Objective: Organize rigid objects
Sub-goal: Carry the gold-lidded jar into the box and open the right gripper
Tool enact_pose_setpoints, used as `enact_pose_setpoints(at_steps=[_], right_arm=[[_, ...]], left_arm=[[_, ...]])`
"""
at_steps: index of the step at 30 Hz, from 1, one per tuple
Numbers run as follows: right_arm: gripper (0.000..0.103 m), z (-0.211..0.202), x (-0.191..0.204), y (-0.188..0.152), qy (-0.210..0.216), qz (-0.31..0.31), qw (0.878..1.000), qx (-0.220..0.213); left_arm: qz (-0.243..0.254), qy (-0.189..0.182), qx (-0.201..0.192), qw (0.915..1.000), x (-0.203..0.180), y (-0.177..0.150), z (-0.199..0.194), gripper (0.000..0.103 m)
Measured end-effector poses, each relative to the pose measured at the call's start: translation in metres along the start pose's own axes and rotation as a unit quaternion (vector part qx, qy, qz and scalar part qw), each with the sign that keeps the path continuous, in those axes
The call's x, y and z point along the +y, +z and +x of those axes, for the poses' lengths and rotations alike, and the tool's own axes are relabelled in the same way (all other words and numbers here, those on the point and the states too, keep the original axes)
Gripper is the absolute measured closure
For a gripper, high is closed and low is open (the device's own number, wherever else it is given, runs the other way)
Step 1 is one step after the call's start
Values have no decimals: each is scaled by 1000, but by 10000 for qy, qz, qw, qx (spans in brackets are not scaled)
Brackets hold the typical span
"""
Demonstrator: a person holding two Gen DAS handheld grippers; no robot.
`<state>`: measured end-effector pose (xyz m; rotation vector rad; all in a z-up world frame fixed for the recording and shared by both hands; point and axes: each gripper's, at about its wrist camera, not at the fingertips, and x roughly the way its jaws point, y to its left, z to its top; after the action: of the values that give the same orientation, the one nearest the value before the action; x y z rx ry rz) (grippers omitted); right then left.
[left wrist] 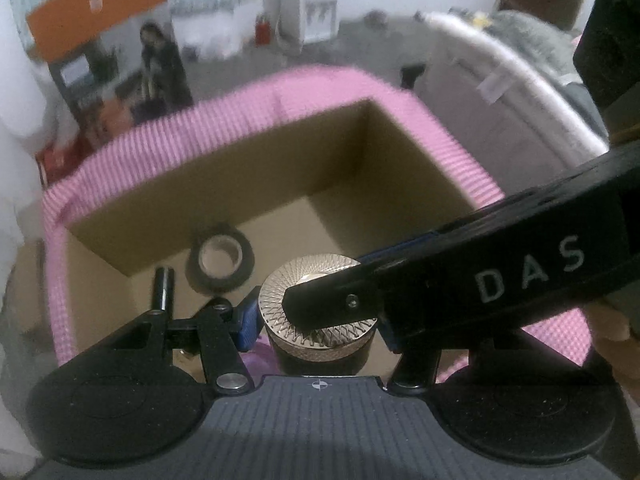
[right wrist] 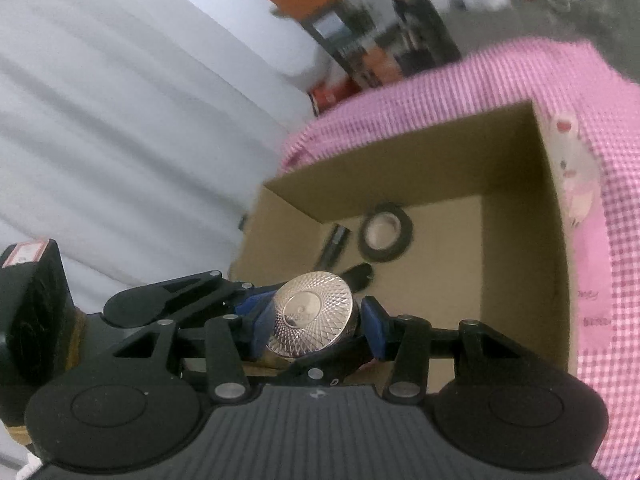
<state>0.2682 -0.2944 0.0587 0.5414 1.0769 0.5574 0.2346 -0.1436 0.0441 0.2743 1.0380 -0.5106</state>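
One round container with a patterned metal lid noted, dark knurled body below the lid, suspended over the near part of the box interior. Pinched by two grippers at once. Left gripper: blue pads on the left and right of the container body, pressed against it. Right gripper: blue pads likewise bearing on both sides of the lid, gripping it; in the left wrist view one of its black fingers, lettered "DAS", crossing from the right over the lid top.

One cardboard box recorded, open at the top, brown walls, wrapped outside in one pink checked fabric cover. One small pale label or tag on the right rim in the right wrist view; print too blurred to read.

Inside the box, on the floor: one roll of black tape, lying flat, far from the held container; one short dark cylindrical item, just left of the tape, apart from it. Nature of that item not determinable.

Background, blurred: one white draped cloth at left; one orange panel far left; one white water dispenser far centre.
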Motion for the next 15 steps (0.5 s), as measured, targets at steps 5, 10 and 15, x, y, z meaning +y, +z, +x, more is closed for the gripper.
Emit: enact_pose_setpoints(at_steps=[5, 10, 15], right_arm=[[52, 30, -19, 15, -136, 105, 9990, 421], [52, 46, -32, 21, -284, 85, 9972, 692], [52, 58, -42, 22, -418, 115, 9949, 907]], left_arm=[[-121, 19, 386, 9992, 5, 5, 28, 46], [-242, -42, 689, 9973, 6, 8, 49, 46], [-290, -84, 965, 9949, 3, 7, 67, 46]])
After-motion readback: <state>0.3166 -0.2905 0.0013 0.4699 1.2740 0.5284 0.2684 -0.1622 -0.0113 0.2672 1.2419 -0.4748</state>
